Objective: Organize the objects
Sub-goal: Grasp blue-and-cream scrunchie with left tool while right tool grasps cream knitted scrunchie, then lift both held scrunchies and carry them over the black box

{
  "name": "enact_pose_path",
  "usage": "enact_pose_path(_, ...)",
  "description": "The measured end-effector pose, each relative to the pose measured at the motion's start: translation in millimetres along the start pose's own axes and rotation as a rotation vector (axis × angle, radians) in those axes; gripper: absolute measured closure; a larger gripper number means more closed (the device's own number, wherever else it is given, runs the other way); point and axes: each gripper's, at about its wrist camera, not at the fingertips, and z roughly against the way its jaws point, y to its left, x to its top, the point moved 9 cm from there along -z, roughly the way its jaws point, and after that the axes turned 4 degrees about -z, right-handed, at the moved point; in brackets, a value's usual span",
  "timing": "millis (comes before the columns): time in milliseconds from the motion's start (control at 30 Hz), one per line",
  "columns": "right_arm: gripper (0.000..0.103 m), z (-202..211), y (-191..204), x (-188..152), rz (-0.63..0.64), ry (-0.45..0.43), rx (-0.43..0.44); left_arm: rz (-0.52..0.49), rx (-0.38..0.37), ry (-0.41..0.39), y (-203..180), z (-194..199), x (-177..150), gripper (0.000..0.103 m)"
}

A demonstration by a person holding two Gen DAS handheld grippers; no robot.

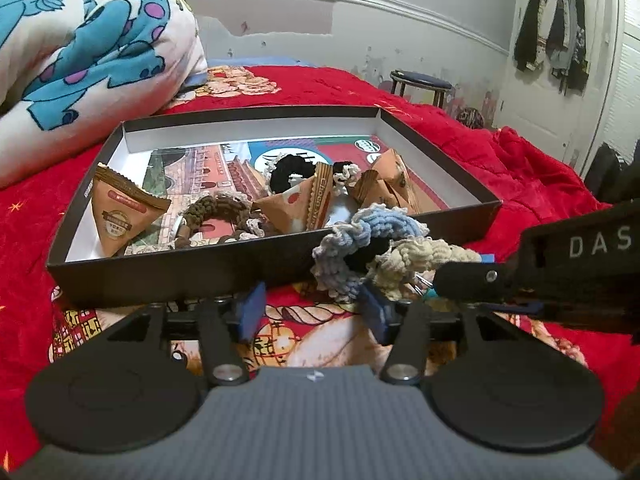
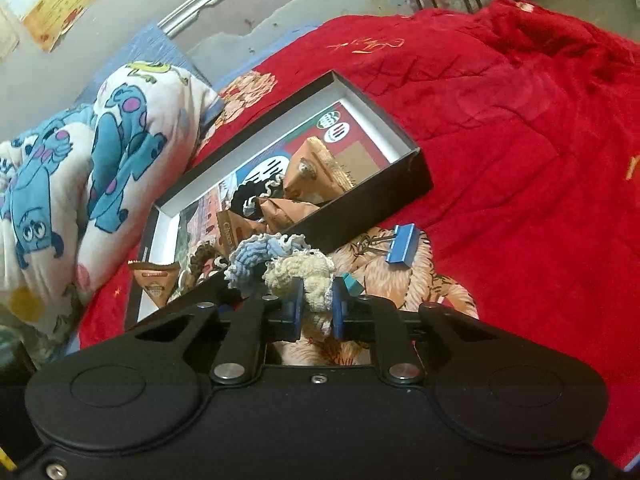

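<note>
Cream crocheted yarn scrunchie (image 2: 310, 280) pinched between the blue pads of the right gripper (image 2: 316, 314), jaws closed down tight on its near loop; long axis running away from the gripper toward the box. Tangled with a pale blue-and-white crocheted scrunchie (image 2: 256, 258), the 2 draped over the near edge of the shallow black cardboard box (image 1: 180, 276), about at its right end, partly above the red blanket (image 2: 520, 160). Right gripper angled downward, rolled so the box appears tilted in its view; seen from the left wrist as a black finger (image 1: 468, 280) reaching in from the right. Left gripper (image 1: 314, 314) low over the blanket just before the box's near edge, pointing downward, jaws spread with nothing between them; right pad (image 1: 376, 312) possibly brushing the blue scrunchie, hard to tell. Inside the box: brown triangular snack packets (image 1: 120, 216), a brown crocheted scrunchie (image 1: 212, 208), a black one (image 1: 288, 172). Blue binder clip (image 2: 402, 244) on the blanket beside the box's near right corner.
</note>
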Motion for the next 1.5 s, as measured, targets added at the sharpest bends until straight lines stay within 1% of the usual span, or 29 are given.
enact_pose_path(67, 0.089, 2, -1, 0, -0.013, 0.007, 0.008, 0.026, -0.007, -0.011, 0, 1, 2, 0.031)
enact_pose_path(200, 0.089, 8, 1, 1, -0.019, 0.001, 0.023, 0.042, -0.013, -0.018, -1, 1, 4, 0.031)
enact_pose_path(300, 0.089, 14, 1, 3, -0.028, -0.017, 0.025, 0.021, -0.022, -0.023, -9, -1, 5, 0.037)
enact_pose_path(367, 0.089, 16, 0, 5, -0.038, -0.022, 0.029, -0.005, -0.022, -0.021, -14, -3, 5, 0.057)
enact_pose_path(400, 0.089, 17, 0, 5, -0.043, -0.022, 0.031, -0.017, -0.017, -0.019, -17, -5, 4, 0.061)
enact_pose_path(467, 0.089, 17, 0, 5, -0.045, -0.022, 0.029, -0.031, -0.006, -0.013, -20, -9, 3, 0.078)
enact_pose_path(667, 0.089, 18, 0, 6, -0.053, -0.024, 0.035, -0.047, 0.003, -0.012, -25, -12, 3, 0.096)
enact_pose_path(900, 0.089, 19, -3, 7, -0.067, -0.027, 0.037, -0.051, 0.002, -0.033, -26, -6, 6, 0.099)
enact_pose_path(1033, 0.089, 24, -2, 13, -0.074, -0.047, 0.048, -0.049, 0.000, -0.063, -26, 3, 11, 0.100)
enact_pose_path(1200, 0.089, 29, -2, 17, -0.079, -0.063, 0.053, -0.056, 0.001, -0.075, -29, 10, 13, 0.100)
enact_pose_path(1500, 0.089, 35, 1, 26, -0.075, -0.099, 0.063, -0.018, 0.012, -0.111, -19, 29, 22, 0.100)
